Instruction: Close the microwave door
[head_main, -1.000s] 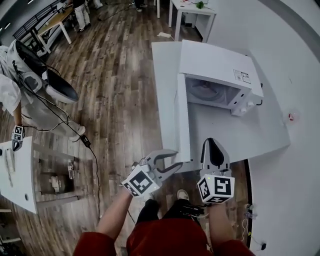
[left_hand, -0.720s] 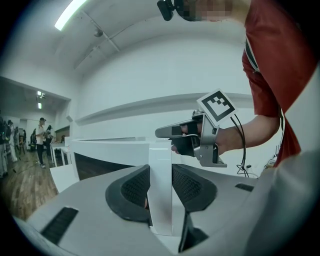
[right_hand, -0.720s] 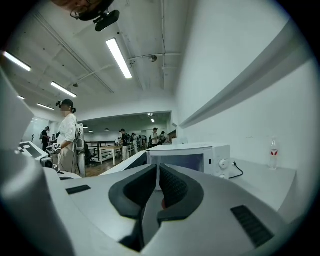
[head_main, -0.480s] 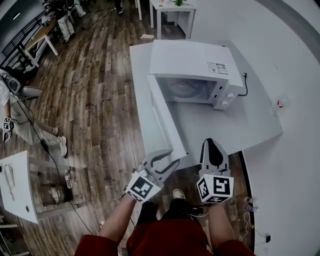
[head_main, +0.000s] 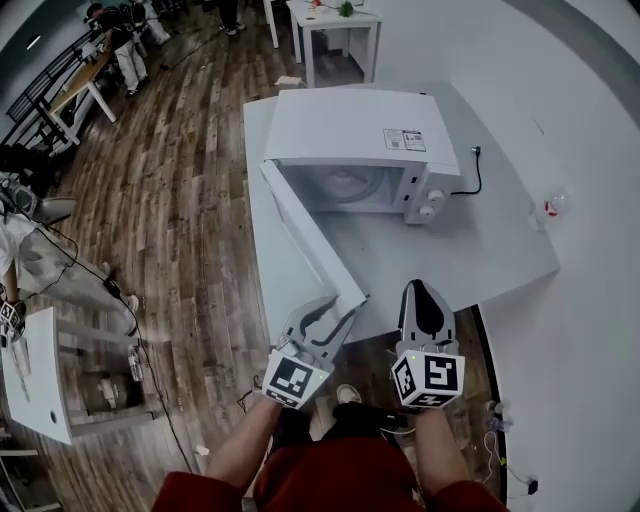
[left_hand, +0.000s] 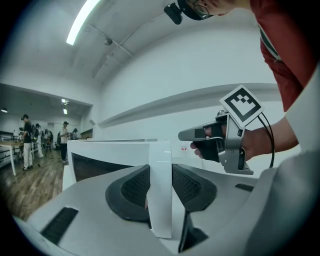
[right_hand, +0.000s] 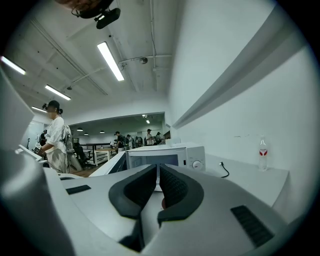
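- The microwave door (head_main: 315, 232) stands wide open. It is hinged at the left of the microwave (head_main: 360, 125), and its free edge reaches back to your left hand-held gripper (head_main: 335, 308).
- That left hand-held gripper pinches the free edge. In the left gripper view the white panel (left_hand: 161, 165) sits upright between the two dark pads, and both appear to press on it.
- Your right hand-held gripper (head_main: 425, 292) hovers just to the right of the left one, over the near edge of the tabletop (head_main: 480, 250). Its pads are pressed together with nothing between them, and the microwave's open front lies ahead of it, well apart.
- I judge this to be the start of the closing swing: you have the door gripped, but it is nowhere near the frame.
- The next move calls for you to carry the left hand-held gripper forward and to its right, in an arc round the hinge. Let your wrist turn with the panel so the pads don't twist off the edge.
- Before the door meets the front, you will likely need to release the edge and push on the door's outer face, or a jaw may get trapped.
- Hold the right hand-held gripper back from that arc.
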